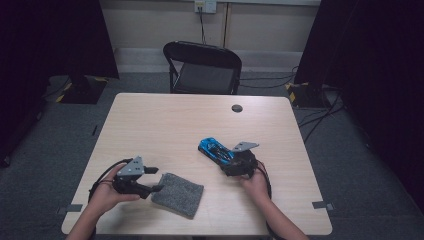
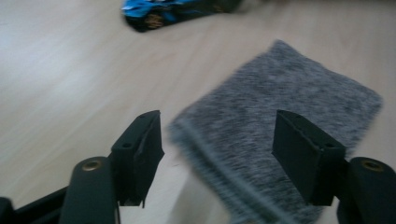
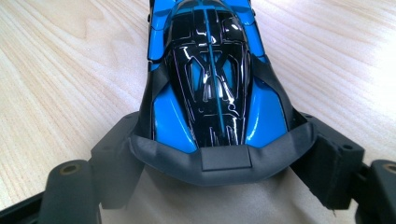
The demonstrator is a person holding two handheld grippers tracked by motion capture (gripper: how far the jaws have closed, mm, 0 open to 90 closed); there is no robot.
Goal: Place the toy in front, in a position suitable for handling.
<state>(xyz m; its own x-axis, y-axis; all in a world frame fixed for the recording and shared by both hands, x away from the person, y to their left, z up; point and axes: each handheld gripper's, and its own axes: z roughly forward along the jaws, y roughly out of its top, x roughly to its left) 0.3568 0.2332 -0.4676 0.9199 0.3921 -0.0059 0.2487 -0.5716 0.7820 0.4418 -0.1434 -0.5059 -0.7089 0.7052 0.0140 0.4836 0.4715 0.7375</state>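
A blue and black toy car (image 1: 216, 149) stands on the wooden table (image 1: 175, 120), right of the middle. My right gripper (image 1: 231, 161) is shut on its rear end. In the right gripper view the two jaws press on both sides of the car (image 3: 210, 79) by its grey rear wing, with the right gripper (image 3: 219, 154) behind it. A grey knitted cloth (image 1: 178, 194) lies flat near the front edge. My left gripper (image 1: 154, 180) hovers at the cloth's left edge. In the left gripper view the left gripper (image 2: 217, 135) stands open over the near edge of the cloth (image 2: 289, 88), without touching it. The car (image 2: 159, 11) shows beyond.
A small black round disc (image 1: 237, 108) lies at the table's far side. A black folding chair (image 1: 202, 67) stands behind the table. Bare wood stretches across the table's left and far parts.
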